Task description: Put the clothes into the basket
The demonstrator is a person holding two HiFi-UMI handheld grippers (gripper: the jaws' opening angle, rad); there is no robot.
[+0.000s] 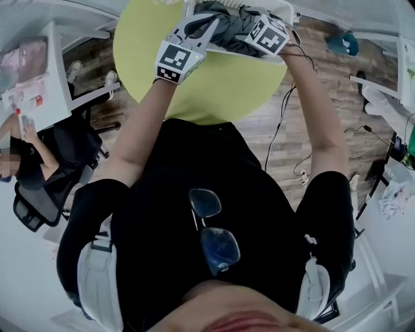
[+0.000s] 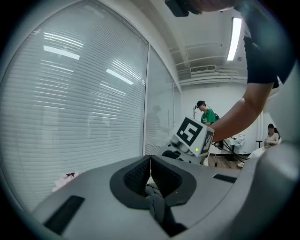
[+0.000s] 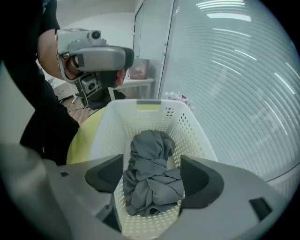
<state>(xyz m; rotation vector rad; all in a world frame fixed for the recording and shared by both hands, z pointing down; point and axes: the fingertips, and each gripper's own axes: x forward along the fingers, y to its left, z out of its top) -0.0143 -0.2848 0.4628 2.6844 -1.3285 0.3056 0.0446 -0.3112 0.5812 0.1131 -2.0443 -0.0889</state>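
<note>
A grey garment (image 3: 150, 173) lies bunched inside the white perforated basket (image 3: 150, 105), which stands on a round yellow-green table (image 1: 214, 91). My right gripper (image 3: 152, 176) hovers over the basket with its jaws wide apart; the pads stand clear of the cloth below, so it is open. In the head view the garment (image 1: 227, 26) sits between both grippers at the top of the table. My left gripper (image 1: 206, 26) is beside it, and in the left gripper view its pads (image 2: 161, 176) are pressed together with a fold of the grey cloth (image 2: 157, 204) pinched low between them.
The basket's rim (image 1: 285, 10) is near the table's far edge, close to a window with blinds (image 3: 243, 84). A person sits at a desk to the left (image 1: 19, 149) by an office chair (image 1: 39, 194). Cables (image 1: 285, 130) trail over the wood floor. Another person (image 2: 206, 115) stands far off.
</note>
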